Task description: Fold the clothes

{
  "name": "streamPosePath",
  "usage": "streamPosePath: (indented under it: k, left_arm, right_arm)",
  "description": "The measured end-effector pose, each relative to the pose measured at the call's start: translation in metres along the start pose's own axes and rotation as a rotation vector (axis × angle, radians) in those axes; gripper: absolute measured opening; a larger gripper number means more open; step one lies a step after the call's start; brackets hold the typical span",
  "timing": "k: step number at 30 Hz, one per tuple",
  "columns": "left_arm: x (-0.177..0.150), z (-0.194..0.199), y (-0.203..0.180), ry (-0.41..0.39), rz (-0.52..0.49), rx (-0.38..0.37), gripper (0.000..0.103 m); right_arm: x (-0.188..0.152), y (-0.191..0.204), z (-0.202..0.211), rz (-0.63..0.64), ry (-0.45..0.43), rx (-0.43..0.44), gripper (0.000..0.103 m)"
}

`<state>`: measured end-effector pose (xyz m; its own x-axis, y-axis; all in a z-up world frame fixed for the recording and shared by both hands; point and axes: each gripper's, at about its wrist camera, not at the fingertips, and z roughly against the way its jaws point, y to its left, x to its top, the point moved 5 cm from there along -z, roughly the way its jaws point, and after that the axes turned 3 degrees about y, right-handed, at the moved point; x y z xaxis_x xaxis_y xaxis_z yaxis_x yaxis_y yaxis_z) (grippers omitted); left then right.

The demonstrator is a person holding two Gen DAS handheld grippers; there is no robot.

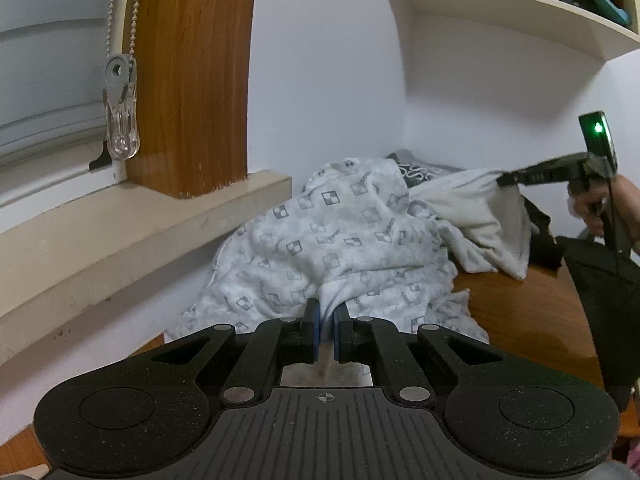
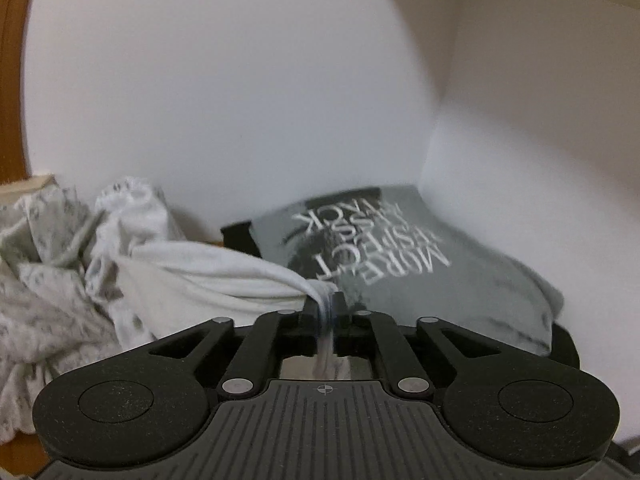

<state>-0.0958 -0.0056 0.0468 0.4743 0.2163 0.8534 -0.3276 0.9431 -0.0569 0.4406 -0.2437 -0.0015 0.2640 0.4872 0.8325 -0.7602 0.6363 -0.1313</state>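
A crumpled white garment with a grey square print (image 1: 340, 232) lies heaped on a wooden table (image 1: 520, 312). My left gripper (image 1: 326, 316) is shut on its near edge, with cloth pinched between the blue pads. At the right, the right gripper (image 1: 506, 178), held by a hand (image 1: 624, 204), is shut on a plain white part of the cloth and holds it stretched above the table. In the right wrist view the right gripper (image 2: 326, 304) pinches that white cloth (image 2: 208, 276), and a strip of it runs back between the fingers.
A folded grey T-shirt with white lettering (image 2: 400, 256) lies in the corner behind the heap. Dark fabric (image 1: 600, 280) hangs at the right. A beige window ledge (image 1: 140, 232) and wooden frame (image 1: 192, 80) stand to the left, and a shelf of books (image 1: 500, 12) hangs above.
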Motion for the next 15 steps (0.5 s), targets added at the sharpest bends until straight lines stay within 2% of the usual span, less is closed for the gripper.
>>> streamPosePath:
  k: [4, 6, 9, 15]
  left_arm:
    - [0.003, 0.006, -0.005, -0.011, -0.010, -0.004, 0.007]
    - [0.005, 0.010, -0.007, -0.018, -0.014, -0.006, 0.007]
    - [0.006, 0.021, -0.008, -0.040, -0.005, -0.010, 0.007]
    - [0.028, 0.032, -0.004, -0.078, 0.027, -0.018, 0.008]
  right_arm:
    - [0.004, 0.016, 0.013, -0.011, -0.029, 0.030, 0.018]
    - [0.009, 0.030, 0.019, 0.001, -0.049, 0.060, 0.028]
    - [0.015, 0.065, 0.036, 0.034, -0.063, 0.122, 0.033]
    - [0.015, 0.126, 0.033, 0.118, -0.055, 0.232, 0.042]
